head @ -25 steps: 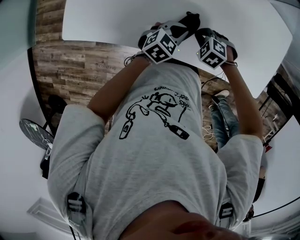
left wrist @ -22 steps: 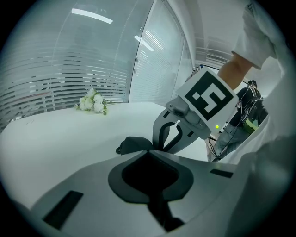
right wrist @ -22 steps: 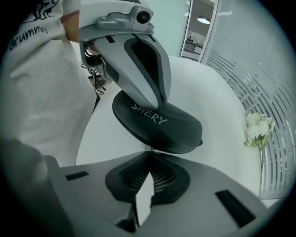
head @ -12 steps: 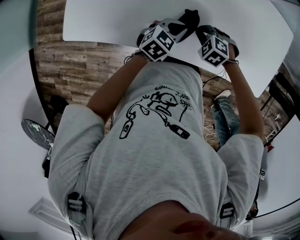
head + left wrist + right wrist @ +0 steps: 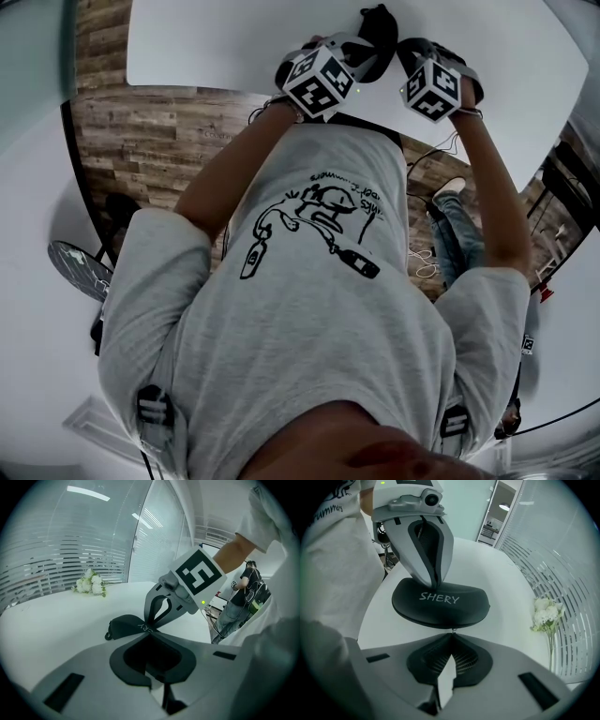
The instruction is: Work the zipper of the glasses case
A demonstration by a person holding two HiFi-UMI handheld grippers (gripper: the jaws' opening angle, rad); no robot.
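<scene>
In the head view, the left gripper (image 5: 364, 54) and right gripper (image 5: 405, 54) meet over the black glasses case (image 5: 378, 26) on the white desk (image 5: 234, 37).

In the left gripper view, its jaws pinch the case's near edge, with white flowers (image 5: 91, 584) lying well behind.

In the right gripper view, its jaws are closed on the small metal zipper pull (image 5: 453, 630) at the case's front rim.
</scene>
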